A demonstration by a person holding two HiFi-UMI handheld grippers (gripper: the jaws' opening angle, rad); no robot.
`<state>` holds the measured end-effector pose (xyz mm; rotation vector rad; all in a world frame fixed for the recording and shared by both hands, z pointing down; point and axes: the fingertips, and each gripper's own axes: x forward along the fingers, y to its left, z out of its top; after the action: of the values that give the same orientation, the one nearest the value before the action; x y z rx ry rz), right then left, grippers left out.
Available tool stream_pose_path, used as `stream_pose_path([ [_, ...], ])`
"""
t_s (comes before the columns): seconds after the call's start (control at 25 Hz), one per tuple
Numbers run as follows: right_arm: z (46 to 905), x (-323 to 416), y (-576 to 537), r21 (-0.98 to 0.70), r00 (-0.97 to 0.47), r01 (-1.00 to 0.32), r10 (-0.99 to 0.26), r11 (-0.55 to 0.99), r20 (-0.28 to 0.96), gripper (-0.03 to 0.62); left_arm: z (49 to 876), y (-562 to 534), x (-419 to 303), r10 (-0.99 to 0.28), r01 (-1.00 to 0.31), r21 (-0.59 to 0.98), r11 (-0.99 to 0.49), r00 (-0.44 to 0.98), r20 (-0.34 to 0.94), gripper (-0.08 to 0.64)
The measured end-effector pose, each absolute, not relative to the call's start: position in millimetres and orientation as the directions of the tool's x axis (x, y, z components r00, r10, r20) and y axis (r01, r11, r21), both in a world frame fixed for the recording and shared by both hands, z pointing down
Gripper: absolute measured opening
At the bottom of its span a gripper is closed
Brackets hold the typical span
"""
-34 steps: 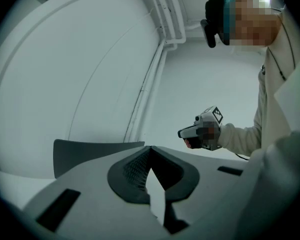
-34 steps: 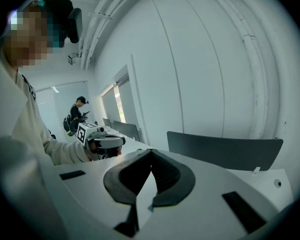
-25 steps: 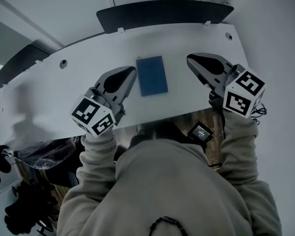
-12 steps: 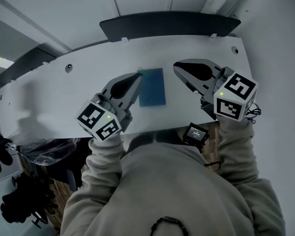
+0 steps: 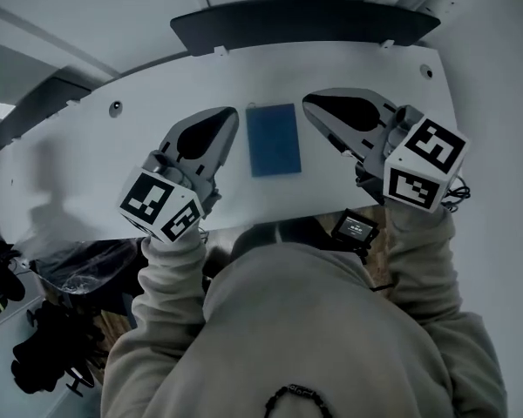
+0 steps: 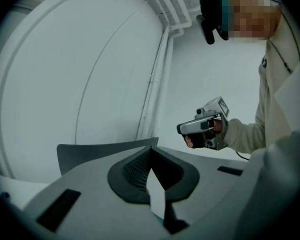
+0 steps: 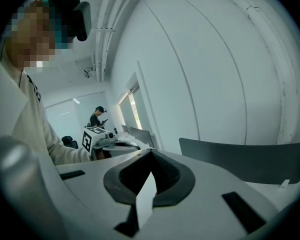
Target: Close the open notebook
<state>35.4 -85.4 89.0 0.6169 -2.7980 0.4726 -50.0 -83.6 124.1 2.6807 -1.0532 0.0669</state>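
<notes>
A blue notebook (image 5: 273, 138) lies shut and flat on the white table (image 5: 113, 168), between my two grippers. My left gripper (image 5: 230, 117) hovers just left of it, jaws shut and empty, and its tips meet in the left gripper view (image 6: 151, 152). My right gripper (image 5: 309, 104) sits just right of the notebook's top corner, also shut on nothing, its tips touching in the right gripper view (image 7: 150, 155). Neither gripper touches the notebook. Each gripper view shows the other gripper: the right gripper (image 6: 205, 127) and the left gripper (image 7: 101, 139). The notebook is out of sight in both gripper views.
A dark curved panel (image 5: 305, 20) stands along the table's far edge. A small black device (image 5: 356, 230) hangs below the near edge by my right sleeve. Dark clutter (image 5: 35, 364) lies on the floor at lower left. Another person (image 7: 97, 115) stands far off.
My right gripper has moved left, closer to the notebook's right side. My left gripper moved up against the notebook's left edge, then eased slightly away. The notebook has not moved.
</notes>
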Motion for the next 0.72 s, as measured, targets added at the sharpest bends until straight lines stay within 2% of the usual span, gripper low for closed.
stream_pose_path([
  [0.16,109.6,36.4,-81.1,-0.293,-0.889,-0.428,-0.340,0.855,0.307,0.020,138.9,-83.7,-58.9,-0.673,-0.689,0.252,-0.680,0.722,0.158,-0.002],
  [0.36,110.7,43.6,-79.7,-0.353,-0.904,-0.418,-0.343,0.837,0.256,0.020,157.2,-77.6,-61.1,-0.660,-0.701,0.167,-0.693,0.711,0.245,-0.002],
  [0.56,121.7,33.9,-89.5,-0.349,-0.909,-0.406,-0.332,0.845,0.253,0.020,166.3,-76.1,-76.6,-0.682,-0.719,0.235,-0.654,0.695,0.227,0.000],
  [0.72,128.3,29.6,-92.4,-0.361,-0.910,-0.403,-0.329,0.841,0.250,0.020,182.3,-65.3,-78.4,-0.644,-0.694,0.238,-0.680,0.720,0.259,-0.002],
])
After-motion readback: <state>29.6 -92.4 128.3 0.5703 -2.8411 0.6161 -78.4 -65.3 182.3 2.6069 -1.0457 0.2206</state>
